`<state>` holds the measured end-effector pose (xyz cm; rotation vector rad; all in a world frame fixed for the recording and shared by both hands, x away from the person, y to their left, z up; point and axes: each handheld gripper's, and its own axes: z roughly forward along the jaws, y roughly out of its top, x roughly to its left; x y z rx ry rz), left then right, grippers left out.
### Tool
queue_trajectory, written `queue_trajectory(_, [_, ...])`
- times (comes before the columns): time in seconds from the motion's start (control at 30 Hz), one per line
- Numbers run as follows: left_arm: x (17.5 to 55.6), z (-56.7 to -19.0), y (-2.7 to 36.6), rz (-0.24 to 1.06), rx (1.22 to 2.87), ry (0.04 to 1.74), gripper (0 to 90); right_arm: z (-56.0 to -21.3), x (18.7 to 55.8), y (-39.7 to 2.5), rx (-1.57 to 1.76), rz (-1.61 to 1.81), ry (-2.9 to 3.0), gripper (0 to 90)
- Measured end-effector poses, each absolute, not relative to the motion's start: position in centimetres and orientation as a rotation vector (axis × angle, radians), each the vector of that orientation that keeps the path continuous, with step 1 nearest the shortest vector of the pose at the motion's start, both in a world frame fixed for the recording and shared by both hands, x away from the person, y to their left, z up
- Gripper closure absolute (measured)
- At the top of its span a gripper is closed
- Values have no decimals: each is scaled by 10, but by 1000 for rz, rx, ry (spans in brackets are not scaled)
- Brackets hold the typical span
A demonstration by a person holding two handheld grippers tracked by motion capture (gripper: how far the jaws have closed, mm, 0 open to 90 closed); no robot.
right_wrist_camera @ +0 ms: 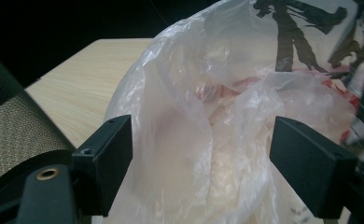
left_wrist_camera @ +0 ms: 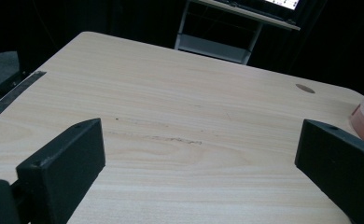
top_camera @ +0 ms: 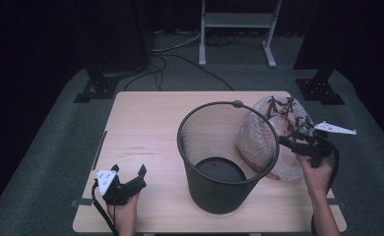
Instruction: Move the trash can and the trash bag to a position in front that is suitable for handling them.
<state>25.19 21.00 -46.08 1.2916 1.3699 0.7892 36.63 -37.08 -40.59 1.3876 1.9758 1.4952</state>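
Right claw (top_camera: 289,143) wide around plastic bag (top_camera: 278,123) (beside mesh bin (top_camera: 219,162)), left claw (top_camera: 130,178) wide on table (top_camera: 145,123)

The mesh bin (top_camera: 227,157) hides the left part of the plastic bag (top_camera: 283,128).

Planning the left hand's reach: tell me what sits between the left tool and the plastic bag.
In the high view, the black mesh bin stands between the left tool and the plastic bag.
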Motion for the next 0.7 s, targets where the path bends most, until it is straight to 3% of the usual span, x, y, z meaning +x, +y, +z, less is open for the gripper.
queue_trajectory(0.3, [251, -464, 219, 775, 1264, 1400, 5, -399, 396, -355, 1456, 1413, 1996, 221])
queue_trajectory(0.7, [251, -463, 226, 771, 1233, 1408, 5, -416, 435, -336, 1576, 1172, 2064, 238])
